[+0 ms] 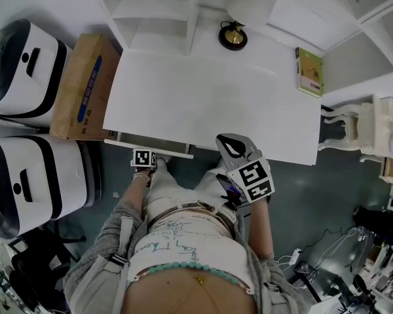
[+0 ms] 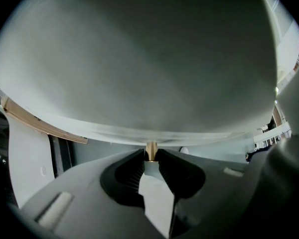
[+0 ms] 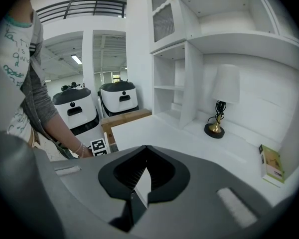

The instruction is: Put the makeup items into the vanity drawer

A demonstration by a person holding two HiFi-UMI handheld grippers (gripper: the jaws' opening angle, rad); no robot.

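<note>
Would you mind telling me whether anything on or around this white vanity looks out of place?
Nothing looks spilled or damaged. The only oddities: the white vanity drawer stands slightly pulled out, the left hand-held gripper shut on its small brass knob, and no makeup items show on the white tabletop.

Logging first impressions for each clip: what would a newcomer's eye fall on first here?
The white vanity top lies almost bare, with only a lamp at the back and a small green book near its right end. Below its front edge, the left gripper is shut on a brass drawer knob.
</note>
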